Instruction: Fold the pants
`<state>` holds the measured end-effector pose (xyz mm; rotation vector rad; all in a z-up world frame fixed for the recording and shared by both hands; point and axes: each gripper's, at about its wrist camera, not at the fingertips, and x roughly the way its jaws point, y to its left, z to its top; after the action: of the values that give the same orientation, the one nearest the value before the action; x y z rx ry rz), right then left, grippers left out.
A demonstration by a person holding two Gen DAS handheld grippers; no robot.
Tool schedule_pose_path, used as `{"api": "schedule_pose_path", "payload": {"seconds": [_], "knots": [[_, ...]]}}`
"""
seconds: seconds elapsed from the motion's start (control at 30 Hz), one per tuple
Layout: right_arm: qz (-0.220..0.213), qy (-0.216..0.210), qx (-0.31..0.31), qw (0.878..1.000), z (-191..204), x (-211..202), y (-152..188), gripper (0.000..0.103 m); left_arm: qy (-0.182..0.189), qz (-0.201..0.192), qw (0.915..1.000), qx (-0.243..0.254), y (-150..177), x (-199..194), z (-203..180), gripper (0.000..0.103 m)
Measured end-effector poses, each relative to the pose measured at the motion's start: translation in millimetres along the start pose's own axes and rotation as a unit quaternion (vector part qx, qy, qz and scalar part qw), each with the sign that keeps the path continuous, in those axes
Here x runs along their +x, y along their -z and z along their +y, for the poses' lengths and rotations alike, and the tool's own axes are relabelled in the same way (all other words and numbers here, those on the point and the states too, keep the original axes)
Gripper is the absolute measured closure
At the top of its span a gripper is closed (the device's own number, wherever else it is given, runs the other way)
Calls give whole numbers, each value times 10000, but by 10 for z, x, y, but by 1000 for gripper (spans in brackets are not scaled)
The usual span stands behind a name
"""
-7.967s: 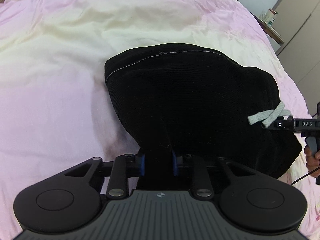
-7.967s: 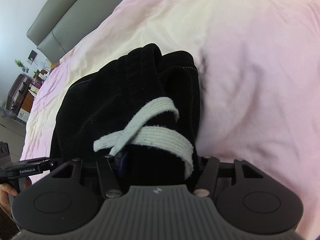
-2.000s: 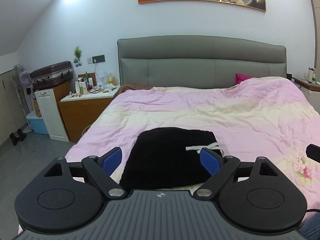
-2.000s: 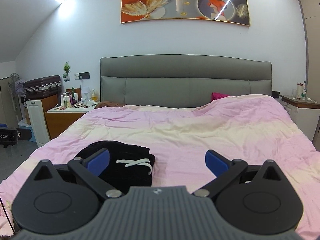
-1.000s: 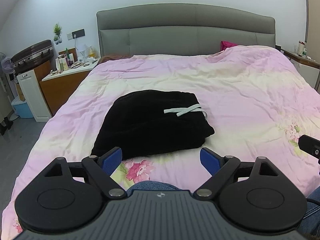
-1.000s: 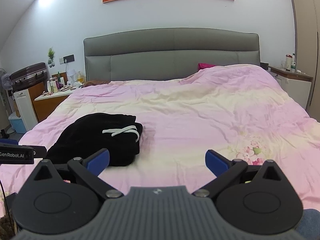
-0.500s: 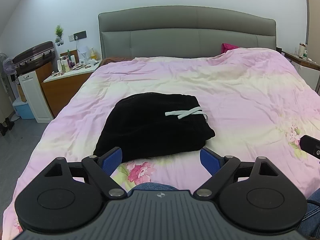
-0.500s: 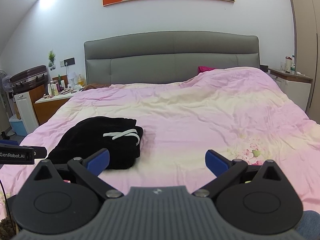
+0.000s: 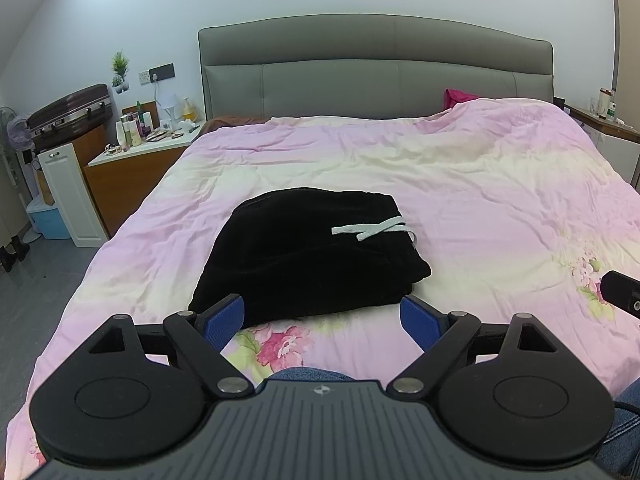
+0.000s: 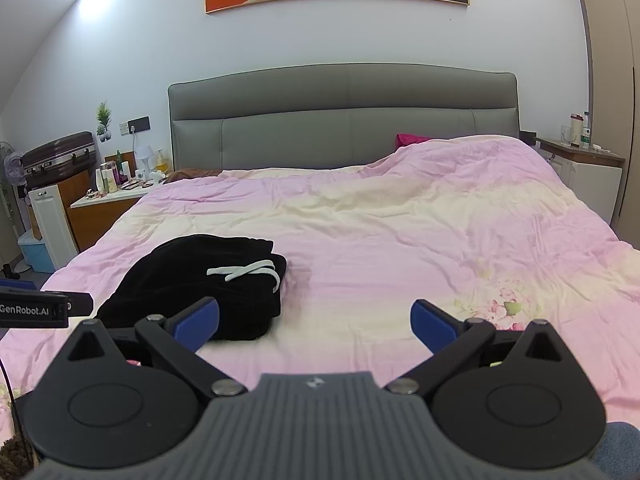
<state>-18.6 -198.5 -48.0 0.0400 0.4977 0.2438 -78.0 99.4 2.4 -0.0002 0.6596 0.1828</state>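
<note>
The black pants (image 9: 308, 252) lie folded into a compact bundle on the pink bed cover, with the white drawstring (image 9: 370, 229) on top at the right side. In the right wrist view the pants (image 10: 200, 280) lie at the left. My left gripper (image 9: 322, 318) is open and empty, held back from the bundle near the foot of the bed. My right gripper (image 10: 314, 320) is open and empty, to the right of the bundle and apart from it. The left gripper's body (image 10: 36, 310) shows at the left edge of the right wrist view.
The bed cover (image 9: 480, 200) spreads wide to the right of the pants. A grey headboard (image 9: 376, 68) stands at the back. A cluttered nightstand (image 9: 132, 168) and a suitcase (image 9: 68, 116) stand at the left, another nightstand (image 10: 580, 168) at the right. Denim-clad knees (image 9: 308, 374) show below.
Both grippers let go of the pants and pulled back to the foot of the bed, open. Over the last second the views tilted up slightly; the pants have not moved.
</note>
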Motion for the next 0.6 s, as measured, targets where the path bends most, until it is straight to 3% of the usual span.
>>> {"api": "schedule_pose_path", "payload": {"seconds": [0.6], "knots": [[-14,-2,1,10000,14,-17,-10,5,-6,-13,10000,-10,-13,-18,8,0]]}}
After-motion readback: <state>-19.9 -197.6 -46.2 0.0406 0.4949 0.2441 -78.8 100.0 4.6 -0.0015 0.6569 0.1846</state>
